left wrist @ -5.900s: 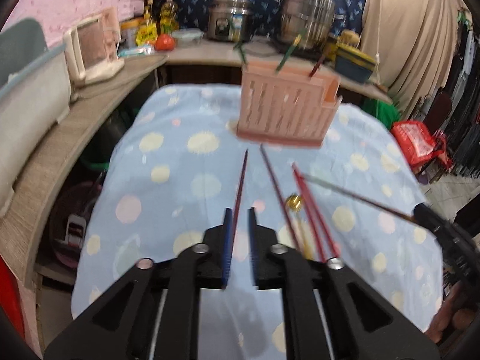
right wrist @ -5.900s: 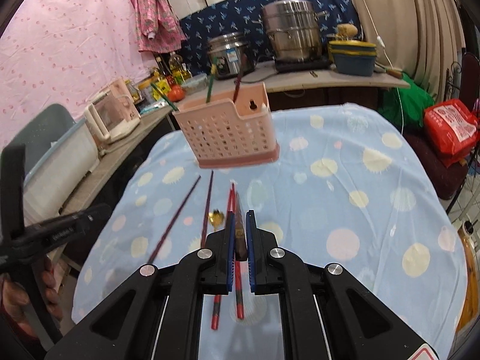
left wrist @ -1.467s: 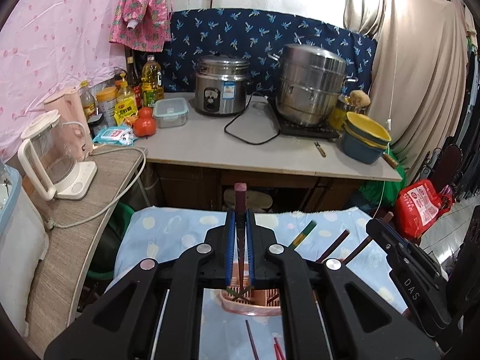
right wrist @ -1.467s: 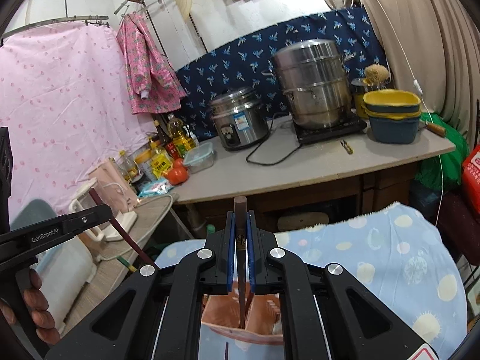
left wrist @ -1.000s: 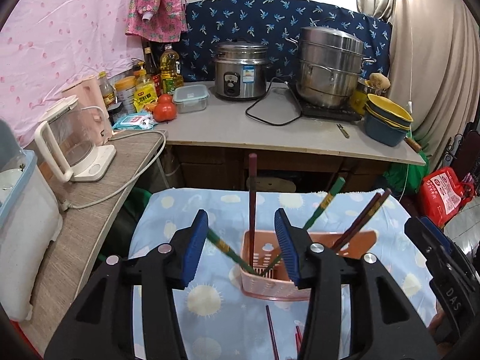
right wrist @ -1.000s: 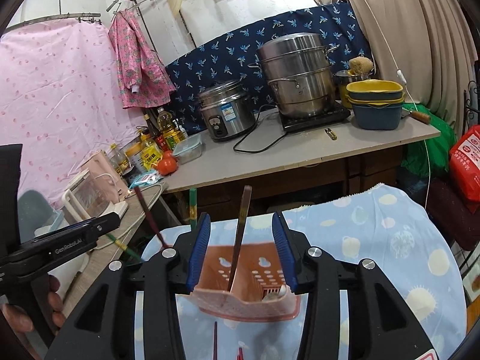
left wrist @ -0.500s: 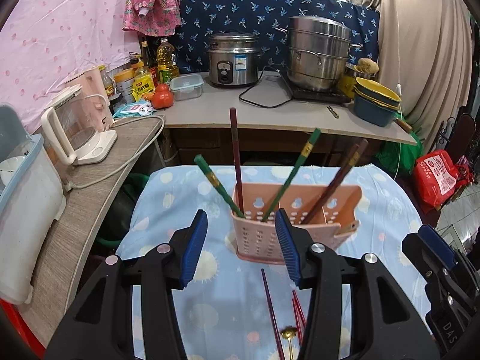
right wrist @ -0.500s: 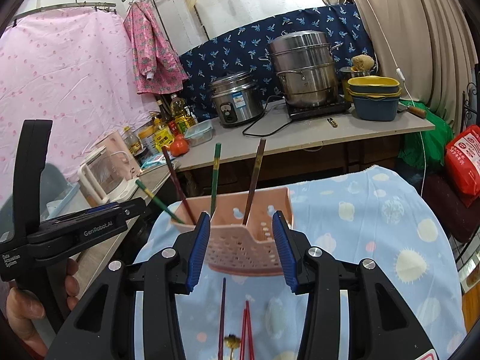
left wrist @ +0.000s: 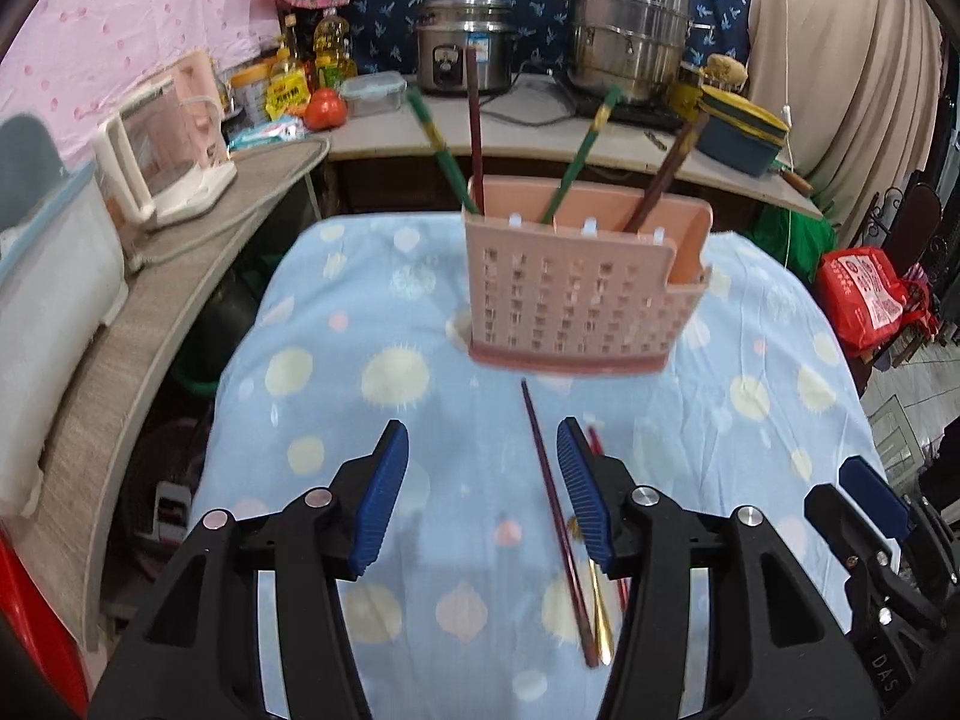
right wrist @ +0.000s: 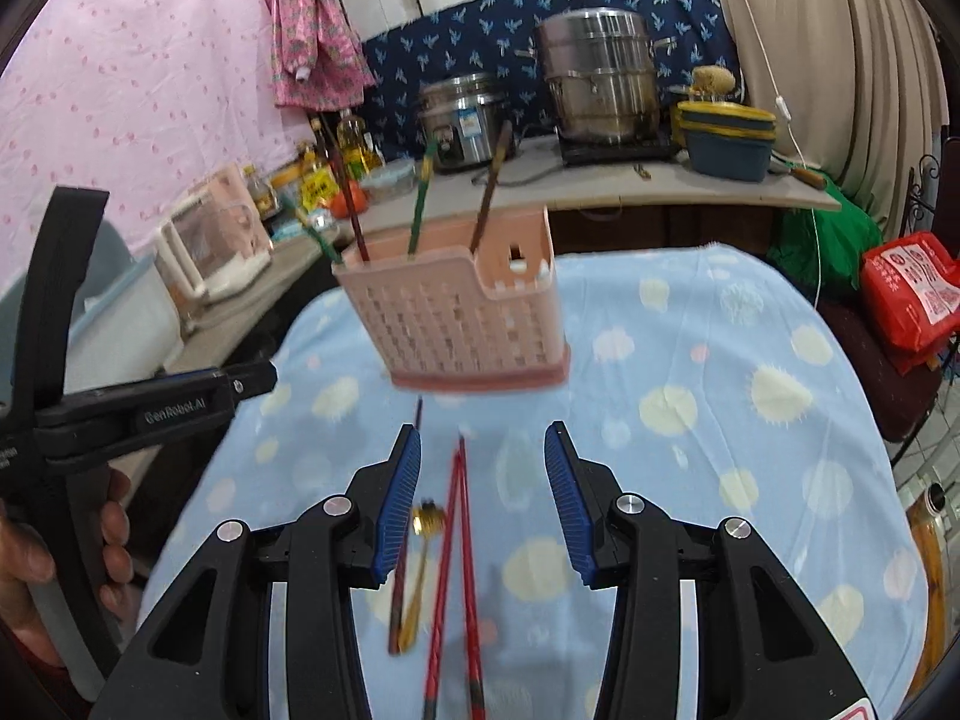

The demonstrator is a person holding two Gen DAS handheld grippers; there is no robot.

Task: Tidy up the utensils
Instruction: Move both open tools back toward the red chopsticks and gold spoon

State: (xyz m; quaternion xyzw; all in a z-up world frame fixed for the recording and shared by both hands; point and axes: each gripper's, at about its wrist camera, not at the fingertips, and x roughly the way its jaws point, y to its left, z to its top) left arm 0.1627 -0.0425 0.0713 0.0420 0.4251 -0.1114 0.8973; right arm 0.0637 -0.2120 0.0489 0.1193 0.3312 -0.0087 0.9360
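Note:
A pink slotted utensil basket (left wrist: 576, 294) (right wrist: 462, 318) stands on the blue spotted tablecloth (left wrist: 336, 396) and holds several chopsticks upright. My left gripper (left wrist: 483, 495) is open and empty above a dark red chopstick (left wrist: 549, 492) that lies on the cloth beside a gold spoon (left wrist: 600, 612). My right gripper (right wrist: 480, 498) is open and empty above a pair of red chopsticks (right wrist: 456, 564), with the gold spoon (right wrist: 423, 546) and dark chopstick (right wrist: 401, 576) just to their left. The left gripper body (right wrist: 132, 408) shows at left in the right wrist view.
A counter behind the table holds a rice cooker (left wrist: 462, 42), a steel steamer pot (left wrist: 630, 48), stacked bowls (left wrist: 741, 126) and bottles. A kettle (left wrist: 162, 144) stands on the left side shelf. A red bag (left wrist: 864, 294) sits on a chair at right.
Both grippers let go of their chopsticks into the basket, opened, then drew back and tilted down; the loose utensils on the cloth now lie under the fingers.

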